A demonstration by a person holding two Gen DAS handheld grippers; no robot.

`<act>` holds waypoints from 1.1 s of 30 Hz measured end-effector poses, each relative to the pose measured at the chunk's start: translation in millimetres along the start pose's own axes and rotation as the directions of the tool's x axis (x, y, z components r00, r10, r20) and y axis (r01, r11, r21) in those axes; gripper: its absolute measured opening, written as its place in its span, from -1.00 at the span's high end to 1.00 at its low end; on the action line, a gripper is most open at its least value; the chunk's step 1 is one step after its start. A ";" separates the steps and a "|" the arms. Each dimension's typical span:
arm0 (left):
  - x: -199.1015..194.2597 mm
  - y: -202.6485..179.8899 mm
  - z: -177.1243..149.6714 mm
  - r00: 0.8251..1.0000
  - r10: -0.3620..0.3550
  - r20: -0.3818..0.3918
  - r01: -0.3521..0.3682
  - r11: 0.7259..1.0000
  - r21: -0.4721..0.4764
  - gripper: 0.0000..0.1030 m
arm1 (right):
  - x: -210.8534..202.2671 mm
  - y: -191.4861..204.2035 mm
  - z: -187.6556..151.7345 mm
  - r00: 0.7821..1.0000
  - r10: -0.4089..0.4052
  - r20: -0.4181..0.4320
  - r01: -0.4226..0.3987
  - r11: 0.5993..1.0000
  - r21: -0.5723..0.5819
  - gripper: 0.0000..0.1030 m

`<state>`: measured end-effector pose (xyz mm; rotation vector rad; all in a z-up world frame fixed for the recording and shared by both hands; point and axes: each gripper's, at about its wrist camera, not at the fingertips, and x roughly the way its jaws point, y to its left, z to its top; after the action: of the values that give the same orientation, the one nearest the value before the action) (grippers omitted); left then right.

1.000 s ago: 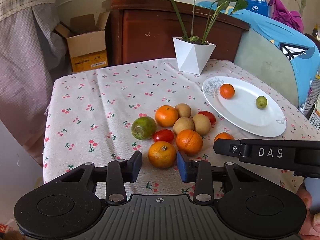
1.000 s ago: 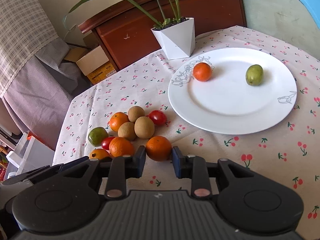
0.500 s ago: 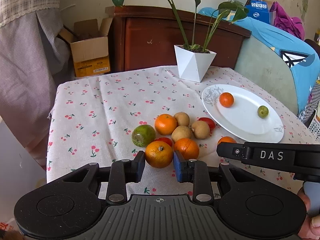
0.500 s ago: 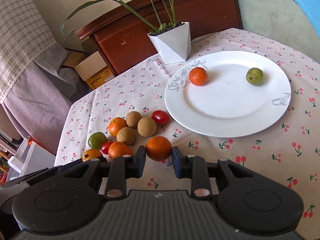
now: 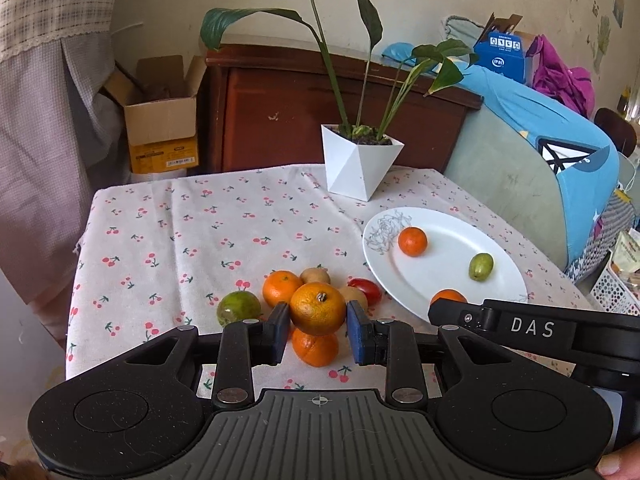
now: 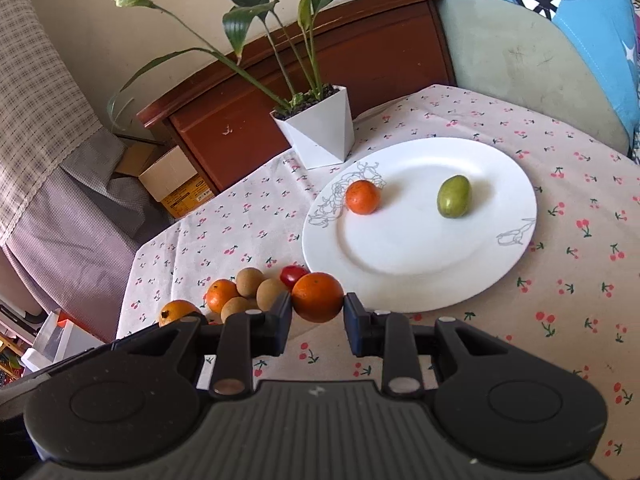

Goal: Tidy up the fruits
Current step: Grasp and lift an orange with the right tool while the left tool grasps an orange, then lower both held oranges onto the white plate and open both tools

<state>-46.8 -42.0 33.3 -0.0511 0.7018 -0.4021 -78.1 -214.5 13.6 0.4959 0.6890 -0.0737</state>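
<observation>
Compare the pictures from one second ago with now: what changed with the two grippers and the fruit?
The left gripper closed on an orange and lifted it off the pile. The right gripper, already clamped on its orange, raised it toward the plate. The small orange and green fruit on the plate stayed put.

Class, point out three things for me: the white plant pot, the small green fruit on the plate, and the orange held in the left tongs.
White plant pot [image 5: 362,168], left wrist view, front face.
Green fruit [image 6: 454,196], right wrist view, middle.
Orange [image 5: 317,308], left wrist view, centre of peel.
</observation>
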 end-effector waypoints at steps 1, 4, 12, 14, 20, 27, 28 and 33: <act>0.4 -1.9 2.4 1.000 -0.006 0.001 0.006 1.000 0.001 0.46 | -2.6 -2.2 2.2 1.000 -0.009 0.011 0.009 1.000 0.005 0.46; 3.2 -7.3 11.2 0.999 -0.039 -0.001 0.039 0.999 -0.015 0.46 | -11.3 -8.5 10.5 0.998 -0.032 0.053 0.031 0.999 0.020 0.46; 25.1 -31.2 27.0 0.996 -0.087 -0.017 0.086 0.996 -0.019 0.46 | -23.1 -38.3 25.6 0.989 -0.102 0.108 0.086 0.986 0.141 0.46; 34.6 -38.4 28.0 0.995 -0.098 -0.030 0.098 0.995 -0.013 0.46 | -21.5 -46.8 25.5 0.988 -0.116 0.098 0.098 0.980 0.174 0.46; 60.2 -51.7 25.0 0.991 -0.116 -0.067 0.115 0.993 -0.026 0.46 | -13.2 -62.6 22.5 0.988 -0.144 0.063 0.126 0.965 0.229 0.46; 77.3 -58.2 24.0 0.988 -0.125 -0.087 0.123 0.992 -0.031 0.46 | -5.9 -66.3 20.2 0.987 -0.155 0.052 0.138 0.961 0.240 0.46; 79.8 -58.3 23.8 0.988 -0.125 -0.092 0.122 0.992 -0.033 0.46 | -4.9 -66.1 19.8 0.987 -0.152 0.050 0.136 0.961 0.239 0.46; 84.0 -60.3 23.9 0.987 -0.130 -0.098 0.128 0.991 -0.033 0.41 | 0.5 -67.1 18.5 0.987 -0.155 0.042 0.140 0.958 0.252 0.40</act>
<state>5.7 -131.3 10.6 -0.1027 0.8052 -0.5221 -81.9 -282.1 -2.3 0.6792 0.6587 -0.3179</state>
